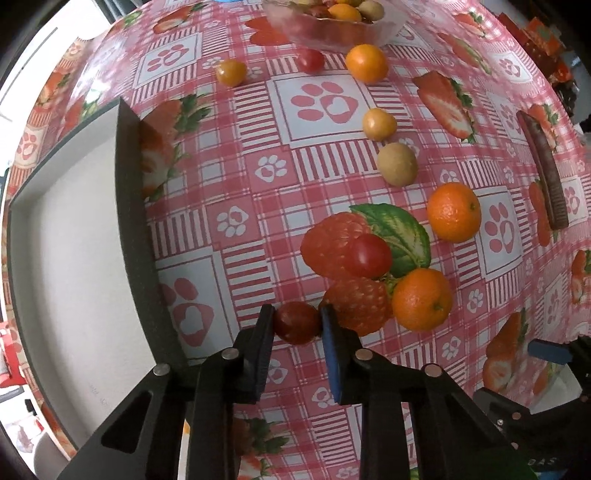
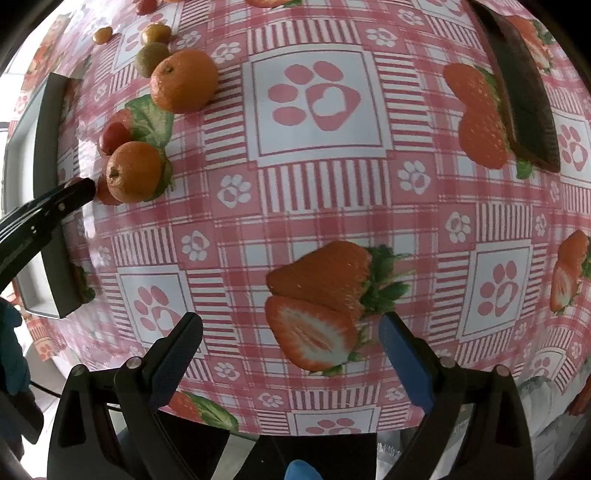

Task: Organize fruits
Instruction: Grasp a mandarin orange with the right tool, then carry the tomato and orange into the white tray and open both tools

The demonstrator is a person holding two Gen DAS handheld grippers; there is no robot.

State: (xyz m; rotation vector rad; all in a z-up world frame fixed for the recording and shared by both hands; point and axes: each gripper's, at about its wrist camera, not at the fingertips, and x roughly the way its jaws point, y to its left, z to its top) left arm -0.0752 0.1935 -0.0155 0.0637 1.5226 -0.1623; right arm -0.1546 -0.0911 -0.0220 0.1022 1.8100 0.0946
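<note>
My left gripper (image 1: 297, 321) is shut on a red cherry tomato (image 1: 296, 322) low over the tablecloth. Another cherry tomato (image 1: 369, 255) and two small oranges (image 1: 422, 299) (image 1: 454, 212) lie just beyond it. Further off lie a tan fruit (image 1: 397, 164), yellow fruits (image 1: 379, 124) (image 1: 231, 72), an orange fruit (image 1: 366, 63) and a third tomato (image 1: 311, 60). A glass bowl (image 1: 384, 29) holding fruits stands at the far edge. My right gripper (image 2: 291, 343) is open and empty over the cloth; the oranges (image 2: 135, 171) (image 2: 184, 80) sit far to its left.
A dark-rimmed white tray (image 1: 129, 206) lies left of the fruits, also seen in the right wrist view (image 2: 50, 147). A brown ridged bar (image 1: 543, 170) lies at the right, also in the right wrist view (image 2: 524, 99). The right gripper's tip (image 1: 548, 352) shows at lower right.
</note>
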